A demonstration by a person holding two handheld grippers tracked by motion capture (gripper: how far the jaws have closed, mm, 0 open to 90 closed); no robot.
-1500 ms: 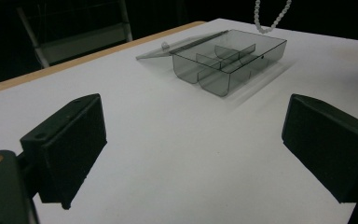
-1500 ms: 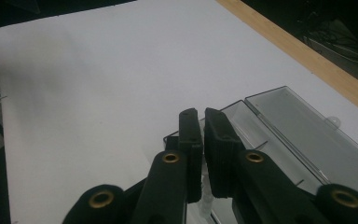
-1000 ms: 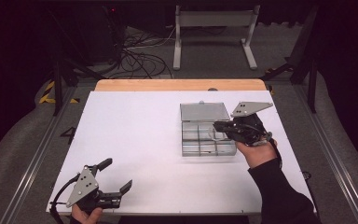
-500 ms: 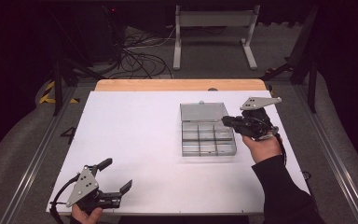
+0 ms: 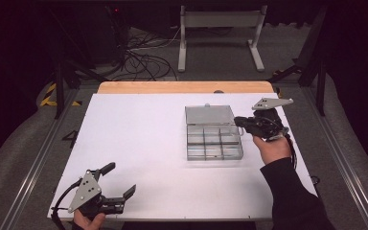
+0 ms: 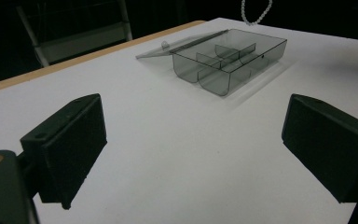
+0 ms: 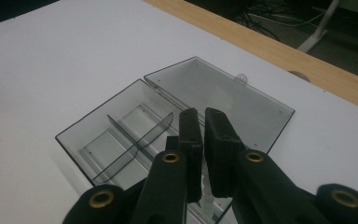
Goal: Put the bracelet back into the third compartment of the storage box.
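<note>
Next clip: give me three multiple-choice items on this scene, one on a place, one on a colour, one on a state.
1. Where does the lid of the box lie?
A. shut on the box
B. flat on the table, beyond the box
C. on the floor

2. The surface of the table is:
A. white
B. green
C. red

3. The left gripper is:
A. shut on the lid
B. open
C. shut on a cable

Answers:
1. B, the lid is hinged back behind the compartments.
2. A, the surface is plain white.
3. B, the jaws stand wide apart with nothing between them.
</note>
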